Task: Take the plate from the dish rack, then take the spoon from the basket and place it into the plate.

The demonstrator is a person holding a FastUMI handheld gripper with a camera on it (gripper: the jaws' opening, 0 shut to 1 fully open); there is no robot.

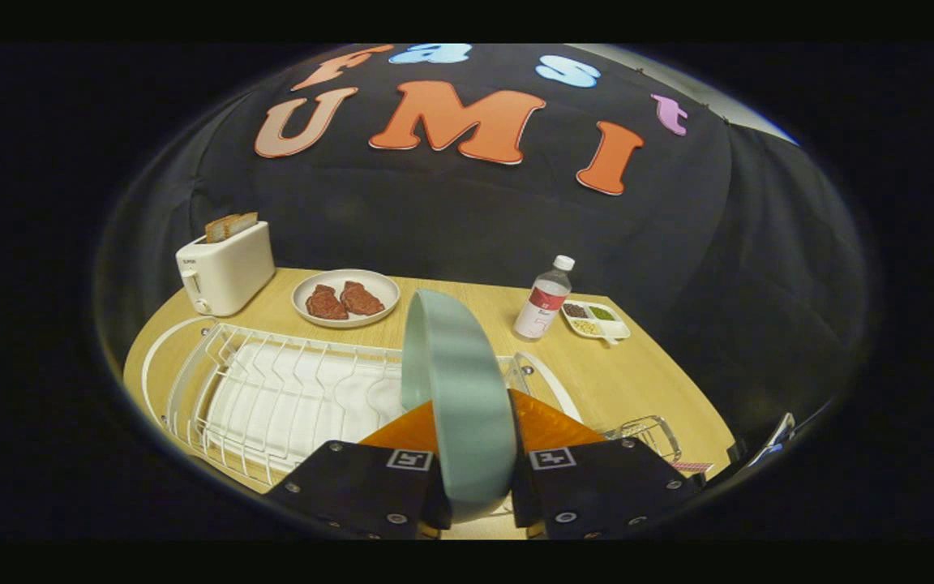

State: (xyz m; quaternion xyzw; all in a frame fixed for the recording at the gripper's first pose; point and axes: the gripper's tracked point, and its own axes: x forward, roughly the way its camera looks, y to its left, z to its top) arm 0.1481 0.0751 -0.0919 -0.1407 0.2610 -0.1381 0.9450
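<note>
A pale green plate (pixel 459 389) stands on edge between my fingers, and my gripper (pixel 479 466) is shut on its rim. The plate is lifted above the white wire dish rack (pixel 272 397), which lies below and to the left of the fingers on the wooden table (pixel 629 373). To the right of the fingers, low down, a small wire basket (pixel 649 434) sits on the table. I cannot make out a spoon inside it.
Beyond the rack stand a white toaster (pixel 224 268) with bread in it, a white plate with two pieces of meat (pixel 345 298), a clear bottle (pixel 544 298) and a small divided dish (pixel 597 319). Bare table lies right of the rack.
</note>
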